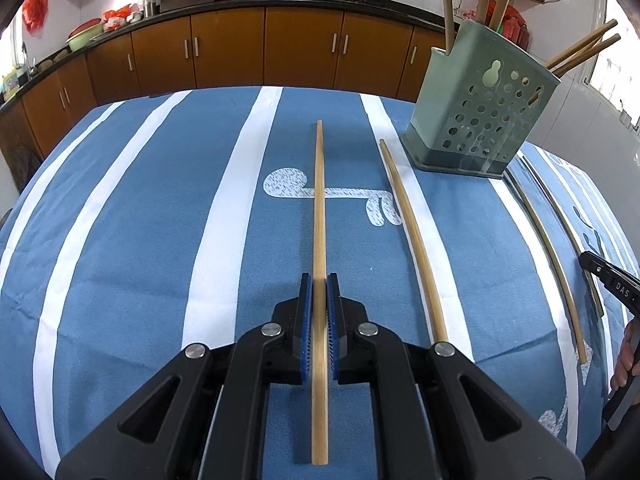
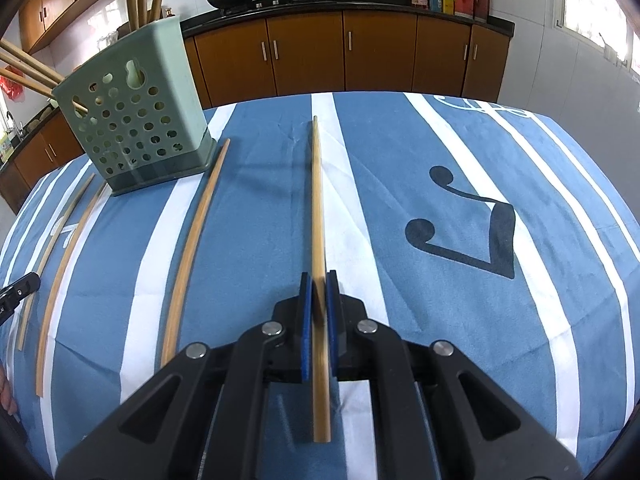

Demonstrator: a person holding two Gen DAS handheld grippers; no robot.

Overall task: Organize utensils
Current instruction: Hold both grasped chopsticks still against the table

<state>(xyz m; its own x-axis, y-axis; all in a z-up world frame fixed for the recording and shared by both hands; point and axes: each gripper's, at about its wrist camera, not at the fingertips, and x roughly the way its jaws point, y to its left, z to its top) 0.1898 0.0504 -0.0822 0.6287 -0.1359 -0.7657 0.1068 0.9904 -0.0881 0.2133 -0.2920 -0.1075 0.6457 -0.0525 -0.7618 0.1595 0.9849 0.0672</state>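
My left gripper (image 1: 319,280) is shut on a wooden chopstick (image 1: 319,200) that lies along its fingers, pointing away over the blue striped tablecloth. My right gripper (image 2: 319,278) is shut on another wooden chopstick (image 2: 317,208), also pointing away. A green perforated utensil holder (image 1: 480,112) stands at the far right in the left wrist view and at the far left in the right wrist view (image 2: 136,120); it holds several wooden utensils. Loose chopsticks lie beside it on the cloth (image 1: 412,236) (image 2: 192,248).
The table has a blue cloth with white stripes (image 1: 160,220). More chopsticks lie at the right (image 1: 552,264) and left (image 2: 60,264). The right gripper's finger shows at the edge (image 1: 608,276). Brown kitchen cabinets (image 1: 240,48) stand beyond the table.
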